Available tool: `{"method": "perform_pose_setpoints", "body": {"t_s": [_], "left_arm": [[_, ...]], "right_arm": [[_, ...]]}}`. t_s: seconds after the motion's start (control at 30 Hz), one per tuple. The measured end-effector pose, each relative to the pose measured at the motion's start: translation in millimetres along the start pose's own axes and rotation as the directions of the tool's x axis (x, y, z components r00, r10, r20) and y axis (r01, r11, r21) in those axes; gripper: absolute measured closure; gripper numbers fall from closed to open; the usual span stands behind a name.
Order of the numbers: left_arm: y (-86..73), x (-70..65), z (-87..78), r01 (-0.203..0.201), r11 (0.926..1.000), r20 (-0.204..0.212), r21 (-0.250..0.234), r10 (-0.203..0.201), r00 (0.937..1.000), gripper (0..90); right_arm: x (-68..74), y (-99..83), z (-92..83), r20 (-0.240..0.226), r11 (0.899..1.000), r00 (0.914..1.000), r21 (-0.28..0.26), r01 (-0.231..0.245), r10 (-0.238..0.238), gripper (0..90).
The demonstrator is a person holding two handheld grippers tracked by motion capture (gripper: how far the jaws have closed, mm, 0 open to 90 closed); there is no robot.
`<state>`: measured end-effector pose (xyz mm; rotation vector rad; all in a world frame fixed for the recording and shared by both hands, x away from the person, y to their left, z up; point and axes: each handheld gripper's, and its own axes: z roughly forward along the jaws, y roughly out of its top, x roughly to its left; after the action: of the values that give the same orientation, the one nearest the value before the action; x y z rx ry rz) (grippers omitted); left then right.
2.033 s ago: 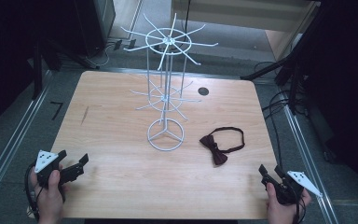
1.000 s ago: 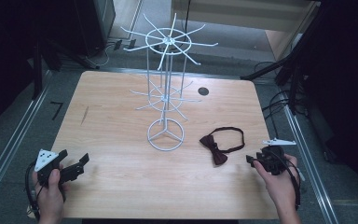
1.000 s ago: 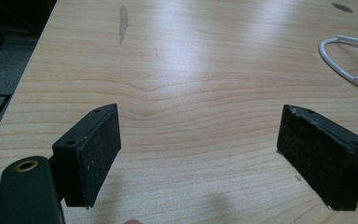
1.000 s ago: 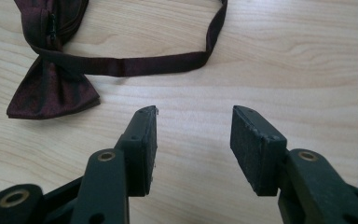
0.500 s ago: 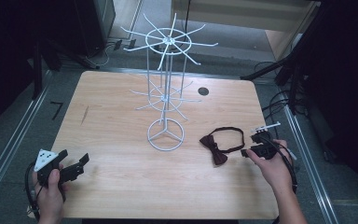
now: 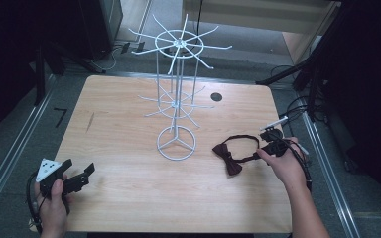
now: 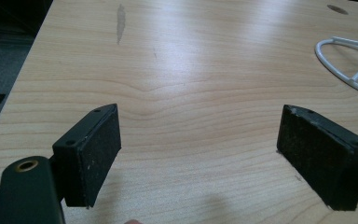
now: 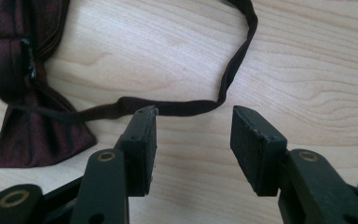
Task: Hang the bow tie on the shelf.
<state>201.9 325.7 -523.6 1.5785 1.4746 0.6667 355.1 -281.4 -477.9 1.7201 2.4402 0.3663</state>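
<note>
A dark red bow tie (image 6: 232, 159) lies flat on the wooden table (image 6: 129, 208), right of the white wire rack (image 6: 177, 99). Its thin strap (image 6: 243, 138) loops toward the right edge. My right gripper (image 6: 266, 146) sits low at the loop's right end, jaws open. In the right gripper view the strap (image 8: 186, 108) runs across just beyond my right gripper (image 8: 193, 116), with the left pad's tip right at it, and the bow tie (image 8: 25, 98) lies to the left. My left gripper (image 6: 86, 173) rests at the near left corner, open, and in its own view my left gripper (image 7: 198, 135) has bare wood between its pads.
The rack's ring base (image 6: 177, 144) stands mid-table, and its edge (image 7: 349, 63) shows in the left gripper view. Its wire arms spread at two heights. A dark round hole (image 6: 216, 97) lies in the tabletop behind the tie. Cables (image 6: 302, 106) hang off the right side.
My right gripper has travelled from the table's near right corner forward and leftward to the end of the bow tie's strap. The left gripper and the tie have stayed put.
</note>
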Motion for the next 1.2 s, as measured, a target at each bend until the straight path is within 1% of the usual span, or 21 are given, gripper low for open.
{"method": "perform_pose_setpoints", "body": {"t_s": [0.2,0.27,0.33,0.43,0.47,0.5,0.53,0.6,0.7,0.77,0.8,0.83,0.87,0.9,0.93,0.97,1.13,1.2], "left_arm": [[0.0,0.0,0.2,0.001,1.0,0.0,0.0,-0.001,1.0,14.4],[0.0,0.1,0.1,0.002,1.0,0.001,-0.001,-0.002,1.0,14.4],[0.0,0.2,0.2,0.003,1.0,0.002,0.0,-0.003,1.0,14.4],[0.1,0.2,0.2,0.002,1.0,0.003,0.001,-0.002,1.0,14.4],[0.1,0.2,0.3,0.004,1.0,0.003,0.0,-0.004,1.0,14.4],[0.1,0.3,0.3,0.004,1.0,0.003,0.0,-0.004,1.0,14.4],[0.1,0.2,0.3,0.005,1.0,0.003,0.001,-0.005,1.0,14.4],[0.1,0.3,0.2,0.004,1.0,0.003,0.003,-0.004,1.0,14.4],[0.1,0.3,0.2,0.002,1.0,0.004,0.003,-0.002,1.0,14.4],[0.1,0.3,0.3,0.003,1.0,0.003,0.001,-0.003,1.0,14.4],[0.1,0.3,0.3,0.002,1.0,0.004,0.002,-0.002,1.0,14.4],[0.1,0.2,0.3,0.002,1.0,0.004,0.002,-0.002,1.0,14.4],[0.1,0.2,0.3,0.002,1.0,0.003,0.003,-0.002,1.0,14.4],[0.2,0.2,0.3,0.001,1.0,0.003,0.004,-0.001,1.0,14.4],[0.2,0.2,0.3,0.001,1.0,0.003,0.005,-0.001,1.0,14.4],[0.2,0.2,0.4,0.001,1.0,0.002,0.006,-0.001,1.0,14.4],[0.1,0.1,0.2,0.0,1.0,0.002,0.002,0.0,1.0,14.5],[0.1,0.2,0.2,0.002,1.0,0.003,0.002,-0.002,1.0,14.5]], "right_arm": [[-3.8,16.4,8.3,0.031,0.997,0.9985,0.056,-0.046,0.044,54.8],[-5.2,20.5,11.3,0.043,0.996,0.9973,0.06,-0.062,0.06,55.8],[-7.4,24.2,15.2,0.052,0.995,0.9955,0.061,-0.082,0.079,58.9],[-8.2,25.3,18.9,0.054,0.993,0.9948,0.072,-0.091,0.087,60.9],[-8.3,26.0,22.8,0.05,0.992,0.9948,0.089,-0.093,0.089,61.8],[-8.3,26.0,22.8,0.05,0.992,0.9948,0.089,-0.093,0.089,61.8],[-8.5,26.1,25.8,0.05,0.991,0.9948,0.097,-0.093,0.088,65.0],[-8.6,26.0,27.1,0.051,0.99,0.9945,0.099,-0.096,0.092,66.4],[-9.2,25.2,30.3,0.047,0.99,0.9945,0.104,-0.098,0.094,72.2],[-9.4,24.5,33.4,0.042,0.988,0.9947,0.119,-0.098,0.093,75.8],[-9.7,24.2,34.9,0.046,0.987,0.9949,0.128,-0.095,0.09,77.3],[-9.7,24.3,34.8,0.041,0.986,0.9942,0.129,-0.104,0.099,80.2],[-9.7,24.6,35.1,0.034,0.986,0.9946,0.134,-0.102,0.099,84.5],[-9.0,25.2,35.2,0.035,0.985,0.9946,0.14,-0.102,0.098,86.6],[-9.0,25.2,35.2,0.035,0.985,0.9946,0.14,-0.102,0.098,86.6],[-8.4,25.7,35.6,0.03,0.985,0.9952,0.141,-0.096,0.093,88.8],[-3.1,28.6,36.5,0.063,0.984,0.9956,0.158,-0.079,0.07,90.0],[-1.5,28.9,36.7,0.068,0.984,0.995,0.157,-0.083,0.073,90.0]]}}
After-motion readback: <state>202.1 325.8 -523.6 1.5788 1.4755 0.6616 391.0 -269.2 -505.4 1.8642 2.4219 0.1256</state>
